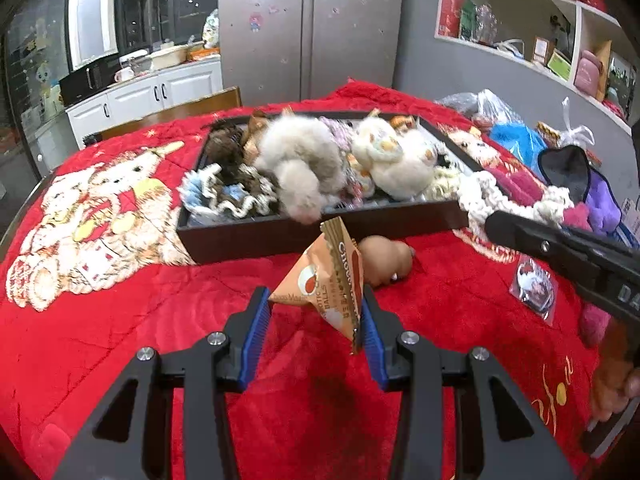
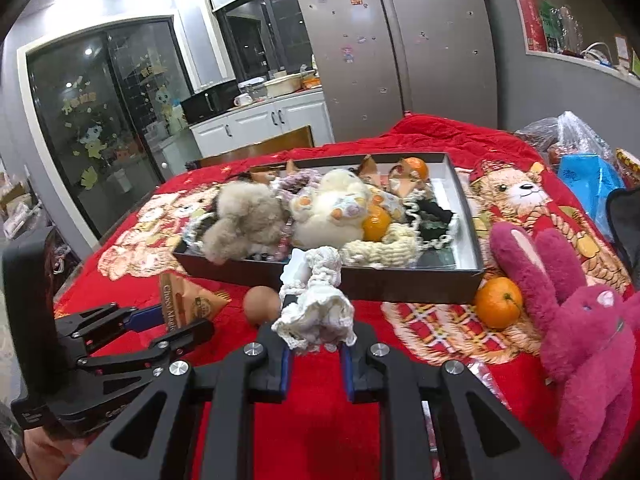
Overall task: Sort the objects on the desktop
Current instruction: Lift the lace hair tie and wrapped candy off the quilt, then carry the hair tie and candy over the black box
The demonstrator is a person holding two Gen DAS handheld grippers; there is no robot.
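My left gripper point(image 1: 316, 312) is shut on an orange triangular snack packet point(image 1: 332, 280) and holds it above the red blanket, in front of the dark tray point(image 1: 320, 236). The tray holds plush toys and crocheted pieces. In the right wrist view the left gripper point(image 2: 176, 324) and its packet point(image 2: 188, 300) are at the left. My right gripper point(image 2: 316, 344) is shut on a white crocheted piece point(image 2: 316, 304), near the tray's front wall point(image 2: 400, 280). A brown egg point(image 1: 386, 260) lies on the blanket just behind the packet; it also shows in the right wrist view point(image 2: 262, 304).
A tangerine point(image 2: 498, 302) and a pink plush rabbit point(image 2: 580, 320) lie right of the tray. A small wrapped badge point(image 1: 534, 284), plastic bags point(image 1: 516, 136) and a purple cloth point(image 1: 604, 204) lie at the right. The red blanket point(image 1: 120, 320) covers the table.
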